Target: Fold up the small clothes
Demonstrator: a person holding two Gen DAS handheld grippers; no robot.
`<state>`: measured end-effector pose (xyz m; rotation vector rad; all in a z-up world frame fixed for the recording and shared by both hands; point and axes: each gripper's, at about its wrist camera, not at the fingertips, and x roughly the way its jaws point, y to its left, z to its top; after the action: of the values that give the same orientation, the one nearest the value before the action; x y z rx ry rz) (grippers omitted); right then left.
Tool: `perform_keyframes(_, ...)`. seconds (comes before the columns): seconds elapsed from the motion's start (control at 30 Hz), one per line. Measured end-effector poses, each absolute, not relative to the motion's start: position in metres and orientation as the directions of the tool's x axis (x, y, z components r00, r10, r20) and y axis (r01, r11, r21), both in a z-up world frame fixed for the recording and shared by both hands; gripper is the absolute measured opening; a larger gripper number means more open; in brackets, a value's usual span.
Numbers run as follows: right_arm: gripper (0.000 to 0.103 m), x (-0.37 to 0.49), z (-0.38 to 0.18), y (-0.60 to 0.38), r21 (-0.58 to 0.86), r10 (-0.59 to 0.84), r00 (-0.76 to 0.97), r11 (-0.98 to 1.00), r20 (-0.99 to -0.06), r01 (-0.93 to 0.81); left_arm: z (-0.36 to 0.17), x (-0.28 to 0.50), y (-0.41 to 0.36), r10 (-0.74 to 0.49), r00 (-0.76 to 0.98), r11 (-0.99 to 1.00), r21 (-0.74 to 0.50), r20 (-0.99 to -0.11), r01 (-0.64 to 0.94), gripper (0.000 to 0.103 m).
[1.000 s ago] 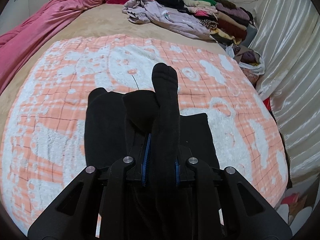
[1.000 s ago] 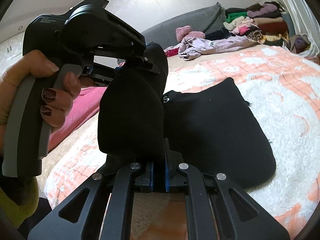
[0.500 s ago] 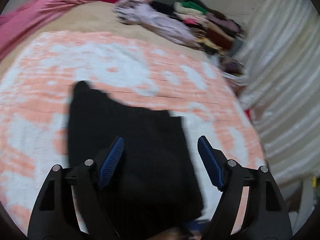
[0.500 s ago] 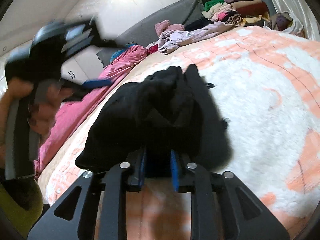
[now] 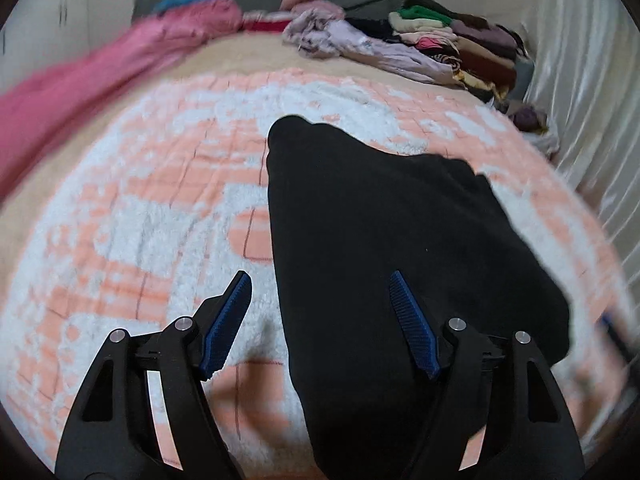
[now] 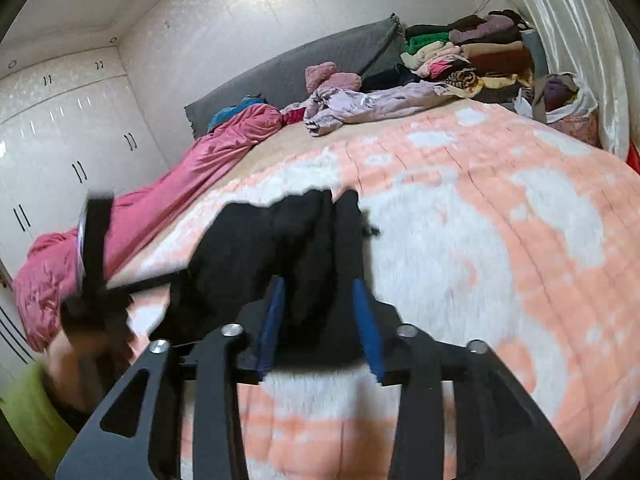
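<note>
Black knit garment (image 5: 392, 248) lay on the fluffy peach-and-white blanket (image 5: 132, 216); left gripper (image 5: 320, 304) gaped wide above it, right gripper (image 6: 318, 312) parted around a fold.

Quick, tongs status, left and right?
Left tongs: open, empty, over the black garment.
Right tongs: partly open, garment between them; grip unclear.

Garment (image 5: 392, 240) lies on blanket (image 5: 152, 216); clothes pile (image 5: 448, 44) behind.
</note>
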<state>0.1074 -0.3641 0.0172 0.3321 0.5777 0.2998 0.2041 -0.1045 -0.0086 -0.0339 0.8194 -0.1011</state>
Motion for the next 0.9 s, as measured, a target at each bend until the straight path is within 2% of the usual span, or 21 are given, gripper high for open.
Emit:
perform_keyframes(0.13, 0.043, 0.152, 0.031, -0.358, 0.444, 0.466, 0.715, 0.864, -0.521, -0.24, -0.008, 0.202, -0.1, -0.119, 0.694, 0.993, -0.068, -0.71, 0.101, 0.062)
perform_keyframes(0.27, 0.047, 0.196, 0.032, -0.342, 0.389, 0.452, 0.658, 0.886, -0.602, -0.253, -0.005, 0.202, -0.098, -0.142, 0.687, 0.989, -0.067, -0.713, 0.135, 0.062)
perform_keyframes(0.33, 0.048, 0.216, 0.026, -0.339, 0.408, 0.453, 0.62, 0.885, -0.64, -0.225, -0.005, 0.202, -0.097, -0.155, 0.686, 0.986, -0.065, -0.711, 0.155, 0.062)
perform_keyframes(0.47, 0.053, 0.242, 0.016, -0.336, 0.418, 0.438, 0.581, 0.891, -0.686, -0.178, -0.008, 0.203, -0.094, -0.19, 0.688, 0.979, -0.081, -0.7, 0.188, 0.063)
perform_keyframes(0.73, 0.054, 0.28, -0.011, -0.332, 0.447, 0.44, 0.493, 0.888, -0.75, -0.112, -0.012, 0.206, -0.085, -0.259, 0.689, 0.964, -0.143, -0.677, 0.223, 0.067)
perform_keyframes(0.83, 0.043, 0.282, -0.014, -0.329, 0.446, 0.44, 0.494, 0.888, -0.75, -0.113, -0.011, 0.203, -0.083, -0.271, 0.698, 0.962, -0.157, -0.662, 0.225, 0.069)
perform_keyframes(0.9, 0.027, 0.278, -0.01, -0.326, 0.454, 0.453, 0.5, 0.882, -0.738, -0.128, -0.012, 0.203, -0.08, -0.286, 0.692, 0.958, -0.181, -0.663, 0.222, 0.069)
